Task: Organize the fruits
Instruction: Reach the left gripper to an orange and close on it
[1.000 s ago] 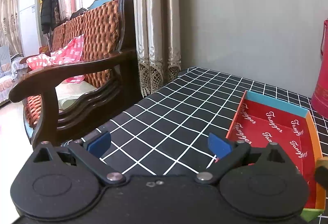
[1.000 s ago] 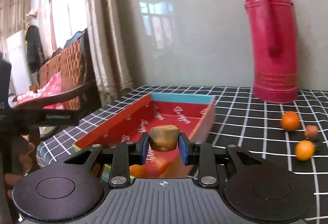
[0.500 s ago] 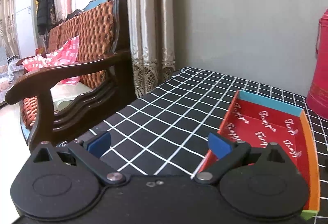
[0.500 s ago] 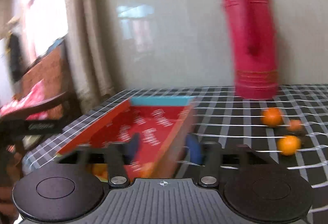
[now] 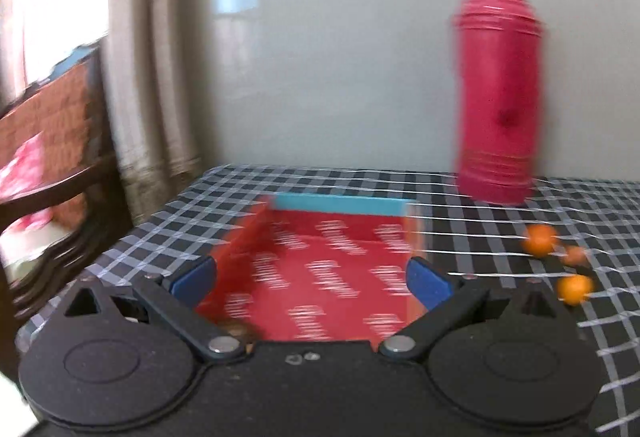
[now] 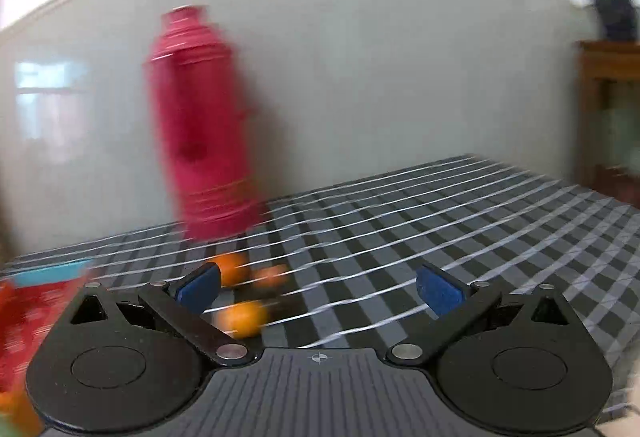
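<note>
**Three fruits left on the checked cloth**

A red thermos (image 6: 204,133) is seen far left. The red tray (image 5: 320,277) carries white lettering (blurred, unreadable). Three small orange fruits (image 6: 242,317) lie near the thermos. The right gripper (image 6: 318,287), just opened, is empty; the left gripper (image 5: 310,279) is spread wide, empty.

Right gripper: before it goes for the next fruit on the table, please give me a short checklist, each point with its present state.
1. Right gripper jaws open, nothing between them: ok.
2. Loose oranges in view: ok, nearest orange sits low left of the jaws.
3. Small reddish fruit type: cannot tell, blurred.
4. Red thermos stands apart behind the fruit: ok.
5. Red tray has free floor: ok.
6. Left gripper open, empty: ok.
</note>
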`<state>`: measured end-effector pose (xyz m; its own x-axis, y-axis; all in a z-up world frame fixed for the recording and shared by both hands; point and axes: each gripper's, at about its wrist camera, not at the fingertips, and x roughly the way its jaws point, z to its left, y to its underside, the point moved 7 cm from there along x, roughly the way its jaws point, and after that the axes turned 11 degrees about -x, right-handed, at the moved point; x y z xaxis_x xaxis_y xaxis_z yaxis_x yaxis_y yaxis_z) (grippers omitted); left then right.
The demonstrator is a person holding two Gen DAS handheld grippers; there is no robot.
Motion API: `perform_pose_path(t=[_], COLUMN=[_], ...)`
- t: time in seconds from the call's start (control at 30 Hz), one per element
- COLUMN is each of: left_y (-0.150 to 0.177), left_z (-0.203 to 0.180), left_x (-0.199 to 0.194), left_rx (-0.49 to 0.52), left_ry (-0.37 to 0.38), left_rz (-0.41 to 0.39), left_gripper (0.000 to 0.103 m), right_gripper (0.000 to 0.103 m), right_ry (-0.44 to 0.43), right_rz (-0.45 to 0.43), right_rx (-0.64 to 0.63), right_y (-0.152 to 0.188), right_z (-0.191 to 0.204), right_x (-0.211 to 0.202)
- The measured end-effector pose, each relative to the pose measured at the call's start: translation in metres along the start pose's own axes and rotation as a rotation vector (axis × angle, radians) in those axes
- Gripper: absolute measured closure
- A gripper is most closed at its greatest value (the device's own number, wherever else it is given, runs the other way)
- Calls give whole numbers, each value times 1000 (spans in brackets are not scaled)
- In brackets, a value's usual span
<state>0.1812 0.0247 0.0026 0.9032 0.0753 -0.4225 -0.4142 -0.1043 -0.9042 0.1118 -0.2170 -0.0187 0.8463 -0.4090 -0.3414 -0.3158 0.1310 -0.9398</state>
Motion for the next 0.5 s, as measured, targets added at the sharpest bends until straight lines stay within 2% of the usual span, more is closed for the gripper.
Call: perform_pose_path(t=[0.13,0.17,0.33,0.5], left_y=[14,17,46,63], left_z=[-61,-75,-141,-176], left_x=[-3,-4,-3,13], left_rx=[108,141,318,376], left_ry=[127,156,319,408], left_rz=[-13,-22,-8,50], left_gripper=[8,11,18,30], right_gripper=[0,0,0,0], right_ry=[120,137,141,147], right_rz=[7,7,32,27], right_rx=[26,33,71,109], right_y=[1,2,7,4], right_z=[-38,-45,-71,-88], right_x=[-2,-3,2,-3])
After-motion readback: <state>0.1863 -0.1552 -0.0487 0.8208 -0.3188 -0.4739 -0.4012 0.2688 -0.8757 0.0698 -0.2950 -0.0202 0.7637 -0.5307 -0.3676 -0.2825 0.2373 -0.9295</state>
